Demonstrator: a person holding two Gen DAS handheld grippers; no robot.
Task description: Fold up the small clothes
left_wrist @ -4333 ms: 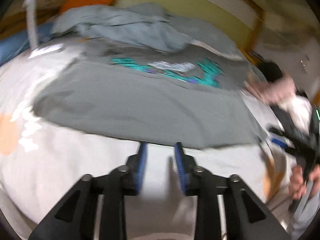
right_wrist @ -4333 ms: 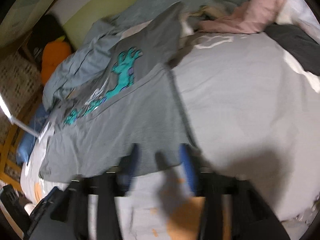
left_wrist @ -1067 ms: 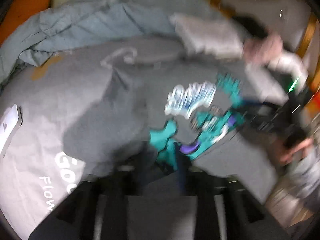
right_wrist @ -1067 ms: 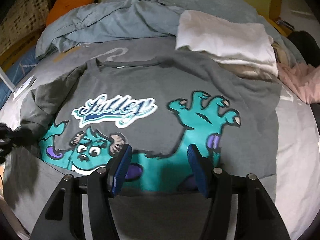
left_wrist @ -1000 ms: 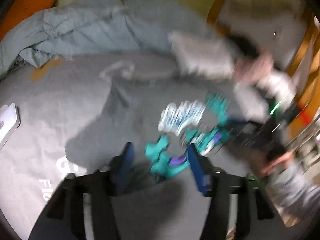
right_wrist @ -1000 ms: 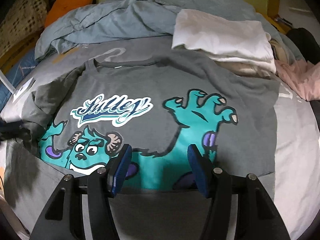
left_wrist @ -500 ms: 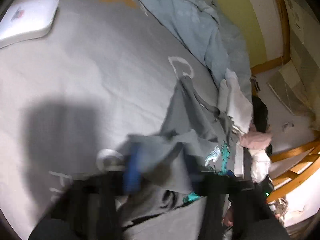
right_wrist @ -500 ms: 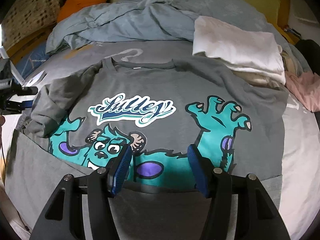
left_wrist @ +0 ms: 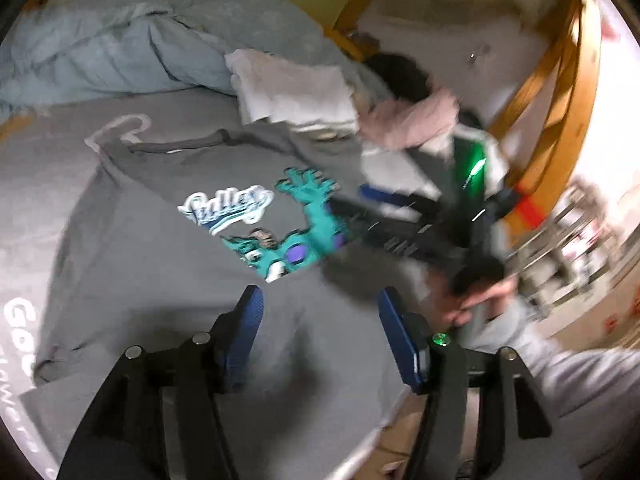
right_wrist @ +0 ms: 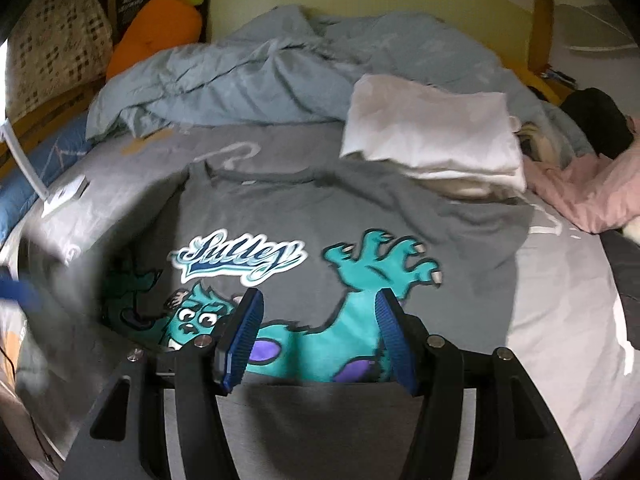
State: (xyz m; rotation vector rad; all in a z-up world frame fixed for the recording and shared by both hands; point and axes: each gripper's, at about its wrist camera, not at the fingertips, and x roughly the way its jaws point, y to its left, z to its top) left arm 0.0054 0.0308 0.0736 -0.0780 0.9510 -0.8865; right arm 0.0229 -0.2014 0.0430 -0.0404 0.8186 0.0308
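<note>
Grey T-shirt (right_wrist: 280, 216), one, lies print-up on the bed (right_wrist: 560, 320), neckline toward the far side. Bottom hem is folded up over the lower part of the teal monster print; the fold edge runs straight across just beneath the right tongs (right_wrist: 318, 334). In the right wrist view the shirt's left part is smeared by motion blur and cannot be read.

Right tongs: jaws apart, nothing between them, hovering over the print. Left tongs (left_wrist: 320, 336): jaws apart, having just been opening; no cloth between them, only grey shirt fabric beneath.

View differences. Left wrist view shows the shirt from its left side, with that side folded in over part of the print, and the person's hand (left_wrist: 476, 300) gripping the right tool, blurred; a wooden bed frame (left_wrist: 560, 120) stands behind. Right wrist view alone shows an orange carrot-shaped cushion (right_wrist: 156, 28), a checked pillow (right_wrist: 52, 40) and a white flat object (right_wrist: 66, 194) on the sheet, left.

Both views: one stack of folded white clothes (right_wrist: 432, 132) touching the shirt's far right shoulder, one pink garment (right_wrist: 588, 188) beside the stack, one rumpled blue duvet (right_wrist: 240, 76) beyond the neckline.

No containers seen.
</note>
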